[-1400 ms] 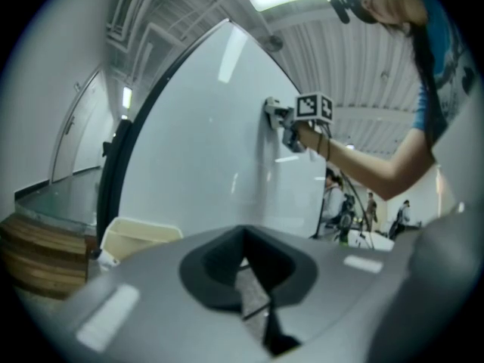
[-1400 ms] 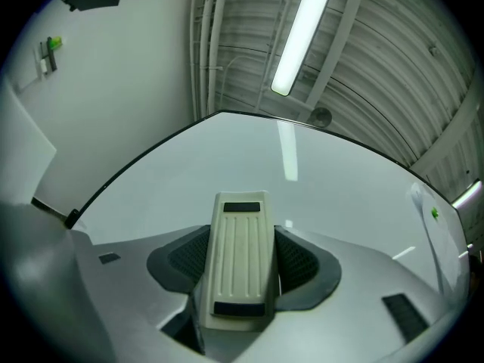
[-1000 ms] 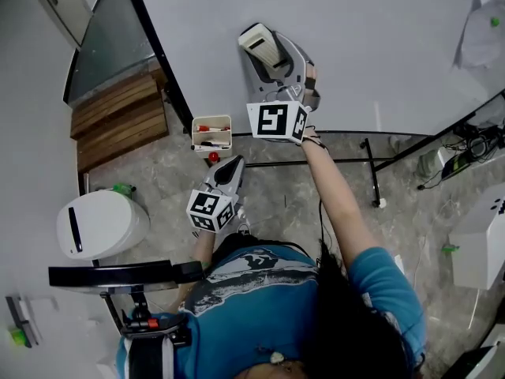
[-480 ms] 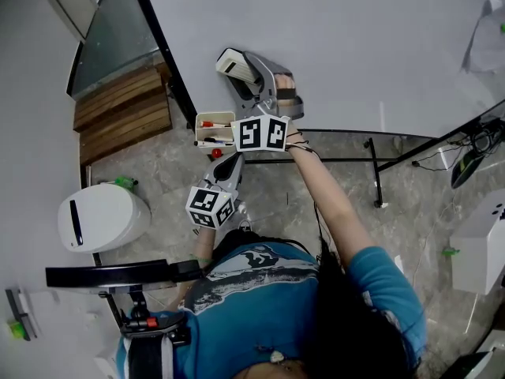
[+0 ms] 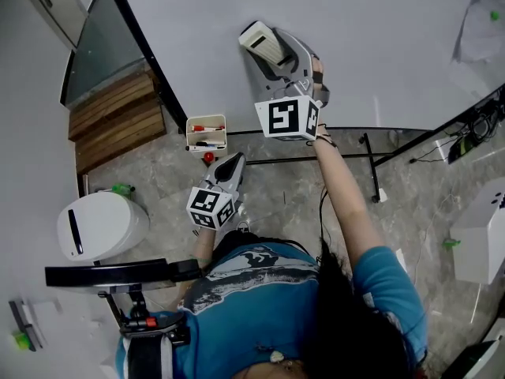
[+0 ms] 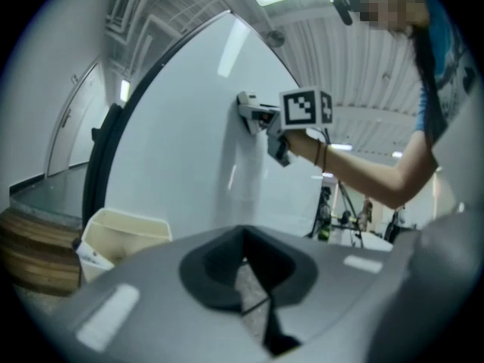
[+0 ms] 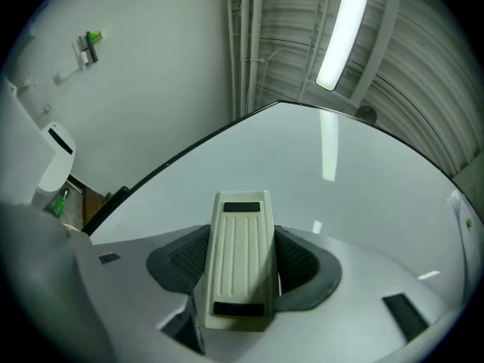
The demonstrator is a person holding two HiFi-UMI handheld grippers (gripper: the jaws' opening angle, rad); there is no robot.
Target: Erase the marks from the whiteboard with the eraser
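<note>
Because its felt face must press flat to wipe, my right gripper (image 7: 242, 259) has its fingers (image 7: 184, 257) clamped on both long sides of the eraser (image 7: 240, 225), which seems to lie against the whiteboard (image 7: 355, 225). I find no clear marks near it. My left gripper (image 6: 253, 301) hangs low with fingers closed on nothing, aside by the marker tray (image 6: 117, 244); I judge that one arm is enough for wiping.
</note>
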